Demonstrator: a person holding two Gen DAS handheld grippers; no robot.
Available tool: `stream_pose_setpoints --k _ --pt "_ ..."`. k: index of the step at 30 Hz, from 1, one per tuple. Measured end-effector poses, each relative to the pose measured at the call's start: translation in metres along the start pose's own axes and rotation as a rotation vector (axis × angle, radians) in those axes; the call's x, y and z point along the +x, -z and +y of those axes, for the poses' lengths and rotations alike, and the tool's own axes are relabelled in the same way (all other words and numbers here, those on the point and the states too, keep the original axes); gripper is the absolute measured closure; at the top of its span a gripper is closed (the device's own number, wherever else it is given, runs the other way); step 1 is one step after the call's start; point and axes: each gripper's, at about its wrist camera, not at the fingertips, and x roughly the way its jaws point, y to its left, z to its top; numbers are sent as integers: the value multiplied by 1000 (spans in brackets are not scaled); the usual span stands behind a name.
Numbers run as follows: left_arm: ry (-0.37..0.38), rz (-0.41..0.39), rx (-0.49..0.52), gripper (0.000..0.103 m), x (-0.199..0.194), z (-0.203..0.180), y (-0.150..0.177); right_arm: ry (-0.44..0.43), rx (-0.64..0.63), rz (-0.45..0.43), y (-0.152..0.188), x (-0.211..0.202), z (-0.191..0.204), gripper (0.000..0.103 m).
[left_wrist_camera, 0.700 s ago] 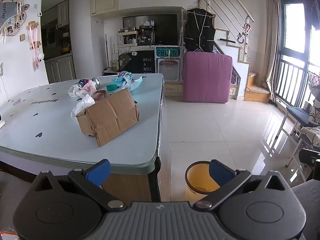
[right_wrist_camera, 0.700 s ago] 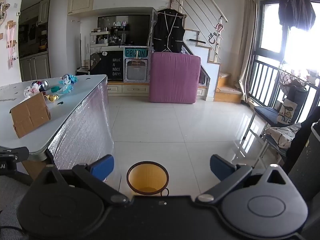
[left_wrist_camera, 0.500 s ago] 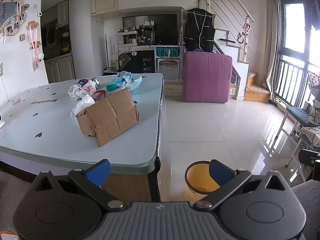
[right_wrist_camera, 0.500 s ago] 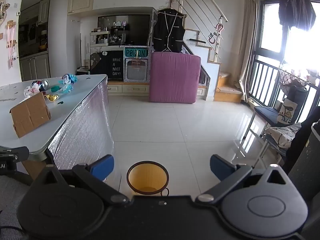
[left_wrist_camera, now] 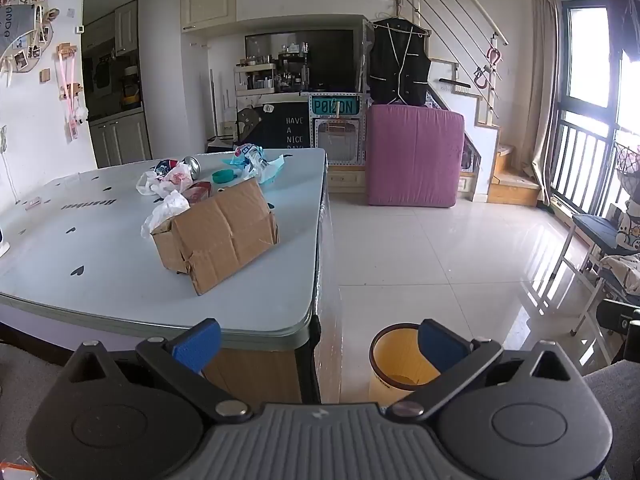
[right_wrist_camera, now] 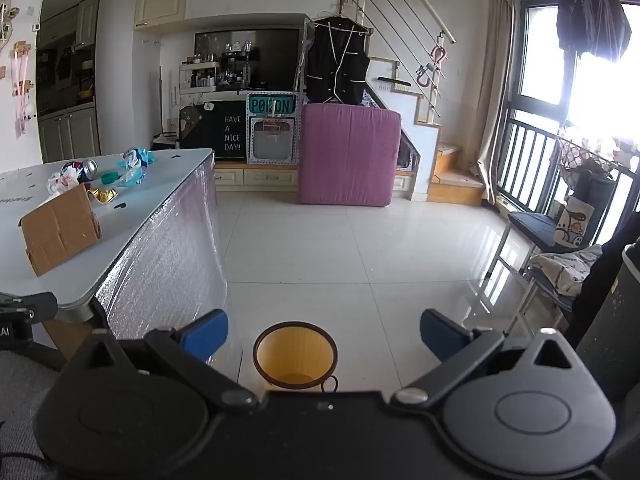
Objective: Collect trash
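change: none to speak of; both views match the ones from a moment ago, and nothing on the table has shifted.
left gripper (left_wrist_camera: 318, 340): fingers spread wide, nothing between them, hovering short of the table (left_wrist_camera: 100, 264) edge.
right gripper (right_wrist_camera: 324, 332): fingers spread wide and empty, looking down over the bin (right_wrist_camera: 295, 354).
trash: cardboard box (left_wrist_camera: 218, 234) near the table's front corner; behind it a white plastic bag (left_wrist_camera: 166, 210), a can (left_wrist_camera: 193, 166), a teal lid (left_wrist_camera: 222, 176) and blue wrappers (left_wrist_camera: 256, 160).
bin: yellow, on the floor just beside the table's corner; looks nearly empty.
meaning: collecting has not begun; the box looks like the nearest first pick.
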Motion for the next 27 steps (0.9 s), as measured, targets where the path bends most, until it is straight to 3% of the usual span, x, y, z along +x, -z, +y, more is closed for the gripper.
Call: stream_pose_setpoints --k 27 --pt "0 -2 0 0 0 0 0 0 0 3 1 2 -3 0"
